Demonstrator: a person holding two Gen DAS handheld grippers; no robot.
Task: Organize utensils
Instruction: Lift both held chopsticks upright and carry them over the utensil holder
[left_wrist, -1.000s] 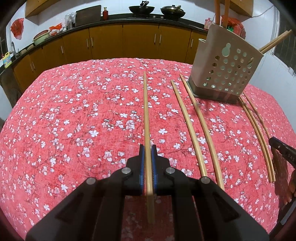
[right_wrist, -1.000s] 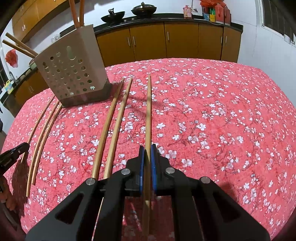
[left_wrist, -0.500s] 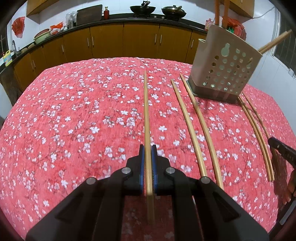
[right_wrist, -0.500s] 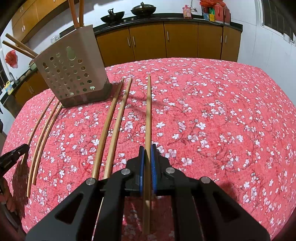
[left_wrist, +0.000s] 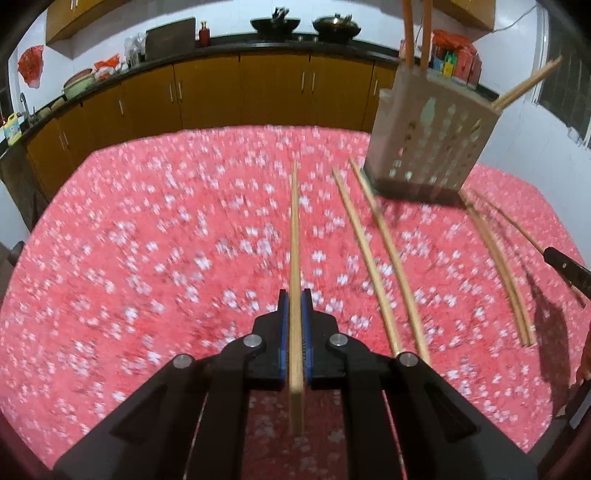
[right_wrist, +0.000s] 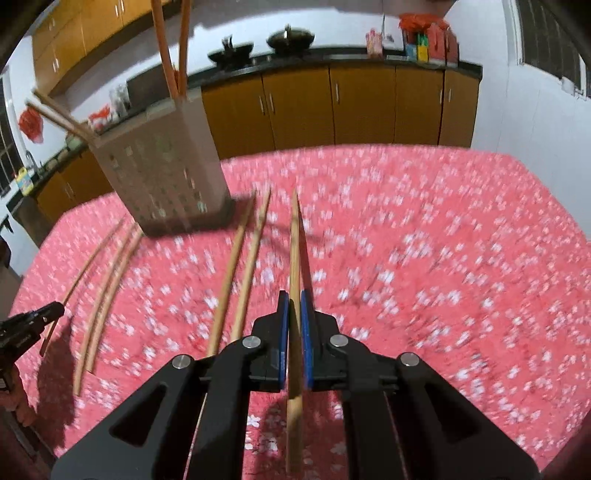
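A red flowery tablecloth (left_wrist: 147, 240) covers the table. The left gripper (left_wrist: 294, 306) pinches one chopstick (left_wrist: 294, 229). The right gripper (right_wrist: 294, 306) pinches another chopstick (right_wrist: 294, 251), with the holder (right_wrist: 159, 173) ahead to its left.

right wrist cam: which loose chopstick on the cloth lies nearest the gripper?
Of the pair of wooden chopsticks beside the right gripper, the right-hand one; its partner lies further left, and the three past the perforated beige holder further still.
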